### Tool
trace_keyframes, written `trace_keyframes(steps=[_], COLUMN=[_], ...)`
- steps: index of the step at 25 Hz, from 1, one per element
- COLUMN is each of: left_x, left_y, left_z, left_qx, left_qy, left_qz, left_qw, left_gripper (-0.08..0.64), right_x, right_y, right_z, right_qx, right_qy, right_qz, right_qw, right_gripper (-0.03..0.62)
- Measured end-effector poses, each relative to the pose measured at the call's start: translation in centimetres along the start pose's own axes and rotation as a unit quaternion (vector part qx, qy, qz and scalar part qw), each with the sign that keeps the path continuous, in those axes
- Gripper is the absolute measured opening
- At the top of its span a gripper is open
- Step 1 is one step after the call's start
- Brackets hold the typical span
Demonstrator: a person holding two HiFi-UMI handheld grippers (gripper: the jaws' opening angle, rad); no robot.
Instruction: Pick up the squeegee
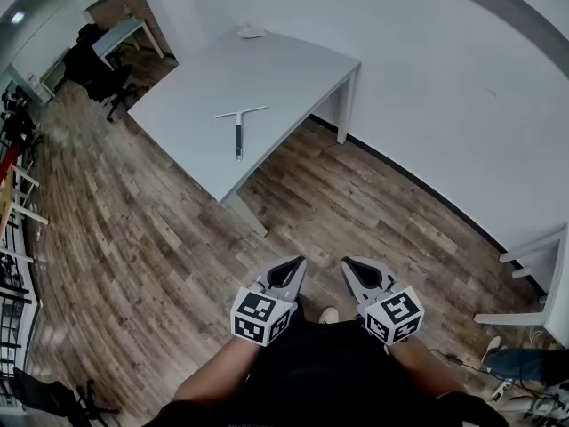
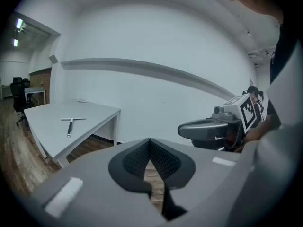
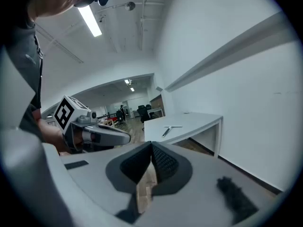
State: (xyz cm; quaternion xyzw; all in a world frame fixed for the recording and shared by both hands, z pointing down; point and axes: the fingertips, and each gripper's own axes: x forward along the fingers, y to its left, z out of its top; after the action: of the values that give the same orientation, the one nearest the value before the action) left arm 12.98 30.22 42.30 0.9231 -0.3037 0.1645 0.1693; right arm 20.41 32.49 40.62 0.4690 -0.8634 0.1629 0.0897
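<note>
Head view: my left gripper (image 1: 296, 265) and right gripper (image 1: 348, 264) are near my body, jaws together, empty; the squeegee (image 1: 239, 130) lies on the table (image 1: 293, 69), well apart. Both gripper views show the same; I must walk closer and open before reaching its handle

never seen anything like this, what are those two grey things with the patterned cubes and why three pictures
No robot here: a person holds a two-jaw tool in each hand, the left gripper and the right gripper; the marker cubes are part of them. The head view comes from a camera on the person's head, looking down. The other two come from cameras riding on each gripper, looking along its jaws. Both pairs of jaws are shut and hold nothing. Ahead, well clear of both, a squeegee lies flat on a grey table.
</note>
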Motion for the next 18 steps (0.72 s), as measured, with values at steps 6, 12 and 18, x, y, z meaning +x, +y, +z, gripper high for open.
trace_keyframes(steps=[6, 12, 18], left_x=[-1.6, -2.7, -2.8], left_y=[1.0, 2.8, 4.9], left_z=[-0.7, -1.0, -0.1], left_qx=[-0.014, -0.014, -0.014], left_qy=[-0.003, -0.003, -0.016], left_qz=[0.013, 0.03, 0.042], left_qw=[0.9998, 0.9994, 0.9989], left_gripper=[0.006, 0.006, 0.006], right_x=[1.3, 3.0, 5.3], right_y=[1.7, 2.7, 3.0], right_z=[-0.3, -1.1, -0.6], right_qx=[-0.014, -0.008, -0.006], right_qy=[0.005, 0.013, 0.017], right_qz=[0.021, 0.035, 0.044], right_qw=[1.0, 0.999, 0.999], right_gripper=[0.006, 0.005, 0.006])
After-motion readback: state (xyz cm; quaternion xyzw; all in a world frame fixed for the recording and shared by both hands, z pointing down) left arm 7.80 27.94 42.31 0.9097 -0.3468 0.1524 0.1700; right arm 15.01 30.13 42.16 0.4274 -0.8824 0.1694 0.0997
